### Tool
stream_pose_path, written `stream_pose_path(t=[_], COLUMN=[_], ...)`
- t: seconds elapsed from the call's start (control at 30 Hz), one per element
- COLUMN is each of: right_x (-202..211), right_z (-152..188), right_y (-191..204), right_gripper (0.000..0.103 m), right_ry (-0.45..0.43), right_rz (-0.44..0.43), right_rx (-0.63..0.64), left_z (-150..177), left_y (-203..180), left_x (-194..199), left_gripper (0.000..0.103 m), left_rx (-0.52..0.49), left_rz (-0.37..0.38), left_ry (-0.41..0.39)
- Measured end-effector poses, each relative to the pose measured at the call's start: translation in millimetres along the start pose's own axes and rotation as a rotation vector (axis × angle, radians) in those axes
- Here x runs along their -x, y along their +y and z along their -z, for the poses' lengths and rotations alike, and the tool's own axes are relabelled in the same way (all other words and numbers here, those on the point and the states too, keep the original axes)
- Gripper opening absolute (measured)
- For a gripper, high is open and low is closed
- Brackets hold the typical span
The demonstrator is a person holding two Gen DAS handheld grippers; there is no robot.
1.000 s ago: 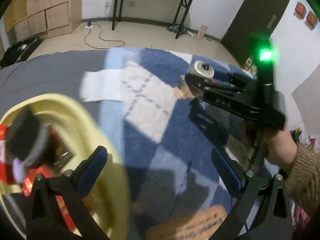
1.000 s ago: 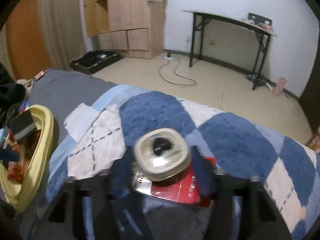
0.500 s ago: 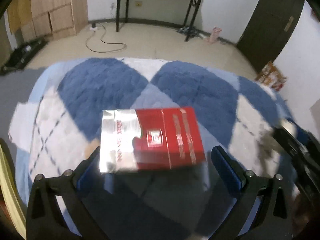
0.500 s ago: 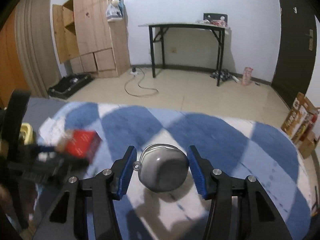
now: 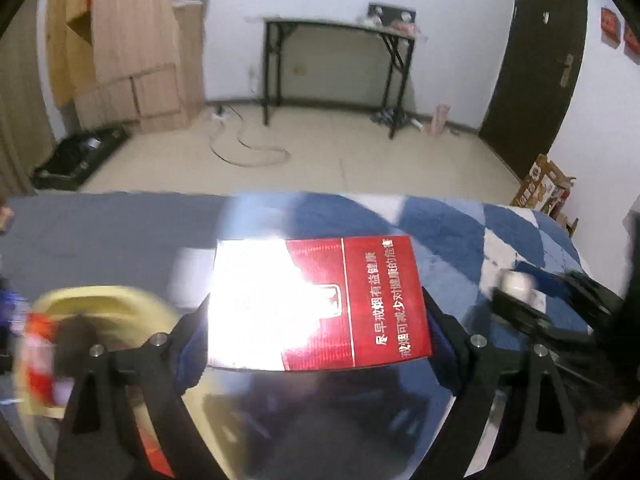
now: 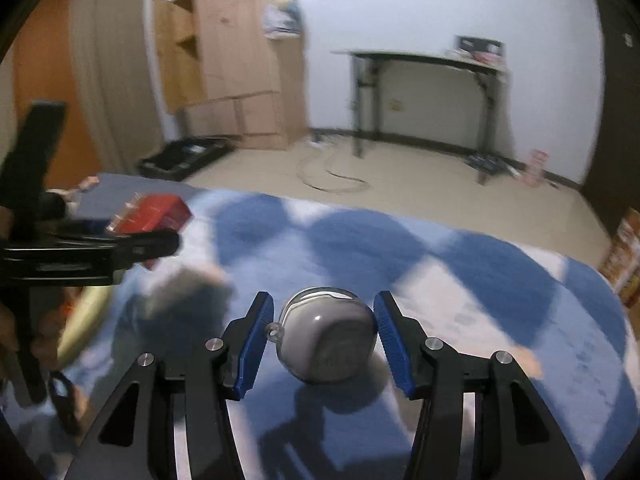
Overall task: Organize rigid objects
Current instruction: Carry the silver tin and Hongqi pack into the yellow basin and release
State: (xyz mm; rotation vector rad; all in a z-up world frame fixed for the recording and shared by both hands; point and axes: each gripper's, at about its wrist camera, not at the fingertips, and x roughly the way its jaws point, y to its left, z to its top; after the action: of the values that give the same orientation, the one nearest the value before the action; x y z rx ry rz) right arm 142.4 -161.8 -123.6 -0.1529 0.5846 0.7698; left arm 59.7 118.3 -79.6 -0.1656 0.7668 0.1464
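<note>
Red box (image 5: pixel 348 300) in left jaws, yellow basin (image 5: pixel 120 300) holding items

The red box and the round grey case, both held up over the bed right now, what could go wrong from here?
1. The left gripper, whose jaws have just been closing, holds the red box by its two ends only; it may slip or tilt out on the way to the yellow basket.
2. The grey case is rounded and smooth, so it could squirt out of the right gripper.
3. Both grippers are close together; they might bump.
</note>
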Motion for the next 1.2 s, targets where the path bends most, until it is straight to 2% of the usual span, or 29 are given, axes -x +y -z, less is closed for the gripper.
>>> stream_pose_path(t=[0.07, 0.13, 0.23, 0.3, 0.4, 0.47, 0.6, 0.83, 0.9, 0.93, 0.97, 1.03, 1.1, 1.13, 1.2], right_x=[-9.0, -17.7, -25.9, -41.5, -65.1, -79.7, -103.9, -121.6, -122.9, -121.8, -117.2, -106.4, -80.4, -66.9, -38.4], right_z=[-8.3, -14.5, -18.9, -18.5, -16.7, -18.9, -22.1, -26.7, -28.2, -29.0, -31.1, -34.0, -36.8, -35.3, -24.1], right_y=[40.9, 92.8, 166.8, 206.7, 238.6, 244.7, 243.4, 265.3, 264.8, 262.6, 260.2, 250.1, 236.9, 230.8, 220.5], right_gripper=[0.052, 0.052, 0.052, 0.052, 0.052, 0.052, 0.052, 0.053, 0.061, 0.073, 0.081, 0.085, 0.095, 0.103, 0.103], right_ry=[0.017, 0.036, 0.069, 0.144, 0.204, 0.219, 0.258, 0.266, 0.275, 0.277, 0.267, 0.234, 0.174, 0.147, 0.113], right_rz=[-0.093, -0.186, -0.317, -0.367, -0.378, -0.359, -0.32, -0.303, -0.302, -0.303, -0.312, -0.33, -0.342, -0.354, -0.38], right_rx=[0.045, 0.122, 0.209, 0.232, 0.234, 0.223, 0.185, 0.211, 0.208, 0.206, 0.201, 0.194, 0.195, 0.204, 0.254], left_z=[5.0, 17.0, 44.4, 61.9, 86.0, 92.9, 95.6, 94.5, 95.4, 96.1, 96.8, 99.9, 109.3, 121.3, 145.8], left_y=[45.9, 91.0, 151.1, 177.2, 211.8, 213.1, 215.9, 226.6, 227.0, 225.9, 224.4, 217.5, 204.0, 191.9, 160.8], left_x=[34.2, 50.8, 65.4, 66.1, 60.7, 52.7, 36.8, 17.3, 18.4, 24.7, 33.1, 54.4, 85.9, 106.1, 128.1], left_gripper=[0.089, 0.089, 0.089, 0.089, 0.089, 0.089, 0.09, 0.091, 0.103, 0.103, 0.103, 0.103, 0.103, 0.103, 0.103], left_rx=[0.014, 0.047, 0.126, 0.163, 0.245, 0.237, 0.18, 0.243, 0.271, 0.29, 0.304, 0.334, 0.392, 0.456, 0.502], left_rz=[-0.035, -0.06, -0.108, -0.123, -0.099, -0.082, -0.11, -0.116, -0.101, -0.101, -0.114, -0.144, -0.157, -0.135, -0.112], left_ry=[0.005, 0.059, 0.098, 0.137, 0.198, 0.214, 0.243, 0.269, 0.26, 0.239, 0.215, 0.156, 0.085, 0.061, 0.09])
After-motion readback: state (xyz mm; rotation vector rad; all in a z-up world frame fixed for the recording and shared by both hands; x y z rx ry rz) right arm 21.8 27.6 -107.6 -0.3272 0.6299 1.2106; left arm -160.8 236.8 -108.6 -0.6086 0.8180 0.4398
